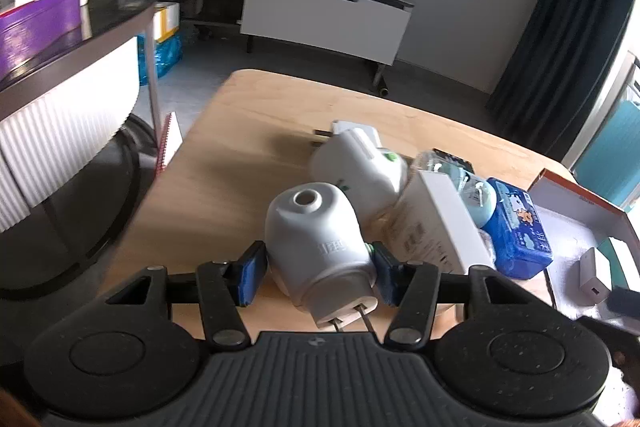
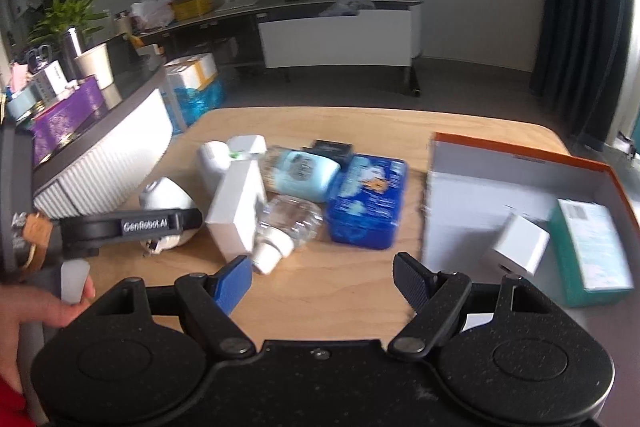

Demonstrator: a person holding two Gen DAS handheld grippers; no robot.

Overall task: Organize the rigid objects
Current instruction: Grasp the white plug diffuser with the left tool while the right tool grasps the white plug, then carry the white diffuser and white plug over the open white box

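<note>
My left gripper (image 1: 318,277) is shut on a white plug-in device (image 1: 316,247) with two metal prongs facing the camera; it lies low over the wooden table (image 1: 224,167). The right wrist view shows the same device (image 2: 168,205) under the left gripper's arm. My right gripper (image 2: 324,281) is open and empty above the table, just left of the orange-rimmed box (image 2: 516,167). The box holds a white charger cube (image 2: 518,245) and a teal carton (image 2: 592,247).
A pile lies mid-table: a second white plug device (image 1: 360,167), a white carton (image 2: 238,207), a clear bottle (image 2: 286,227), a blue tissue pack (image 2: 366,203), a light-blue pouch (image 2: 300,173). A dark counter (image 2: 100,131) stands to the left.
</note>
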